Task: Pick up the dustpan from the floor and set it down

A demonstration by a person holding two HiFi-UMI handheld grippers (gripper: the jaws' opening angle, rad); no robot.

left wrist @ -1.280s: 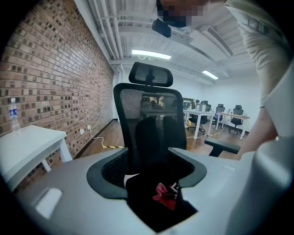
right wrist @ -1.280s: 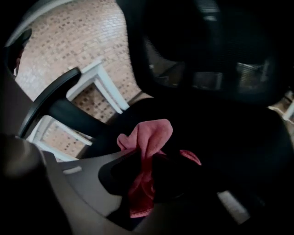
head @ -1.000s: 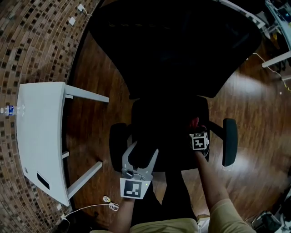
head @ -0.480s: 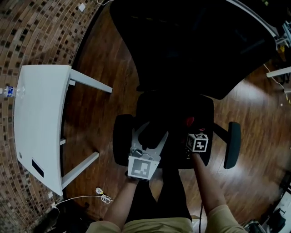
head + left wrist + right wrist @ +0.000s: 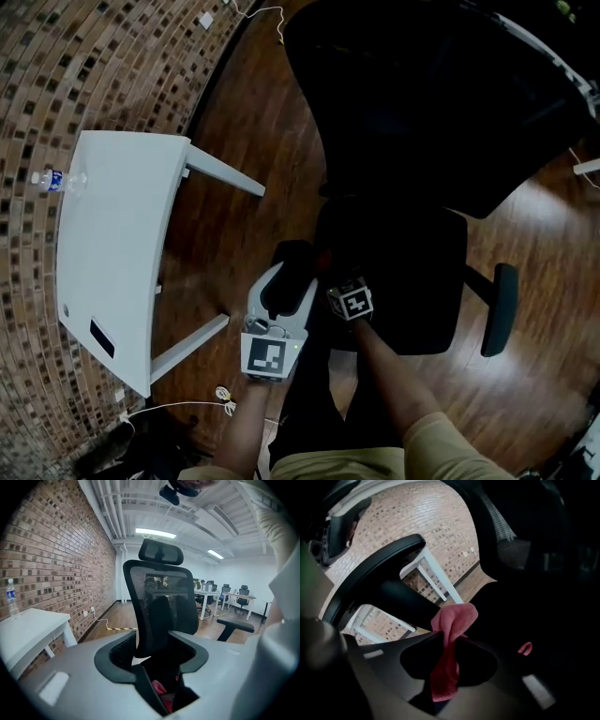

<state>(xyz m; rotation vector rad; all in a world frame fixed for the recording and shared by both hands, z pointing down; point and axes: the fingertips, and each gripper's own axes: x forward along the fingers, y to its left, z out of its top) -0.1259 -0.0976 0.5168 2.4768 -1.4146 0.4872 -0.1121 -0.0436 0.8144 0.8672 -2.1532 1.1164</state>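
Note:
No dustpan shows in any view. In the head view both grippers hang over the seat of a black office chair (image 5: 412,272). My left gripper (image 5: 284,292) is open, its grey fingers spread beside the chair's left armrest (image 5: 292,265). In the left gripper view the left gripper (image 5: 157,660) frames the chair's mesh back (image 5: 161,606), with a scrap of pink low in the gap. My right gripper (image 5: 334,277) sits close by on the right and is shut on a pink cloth (image 5: 452,620), which droops between the jaws of the right gripper (image 5: 450,639).
A white table (image 5: 112,253) stands at the left on the wood floor, with a water bottle (image 5: 52,178) on its far edge. A white cable (image 5: 225,398) lies by its leg. The chair's right armrest (image 5: 502,309) sticks out at the right. A brick wall runs along the left.
Both grippers have moved left across the chair seat, the right one with the cloth closing in on the left one. The head view has swung too, so the table sits further right.

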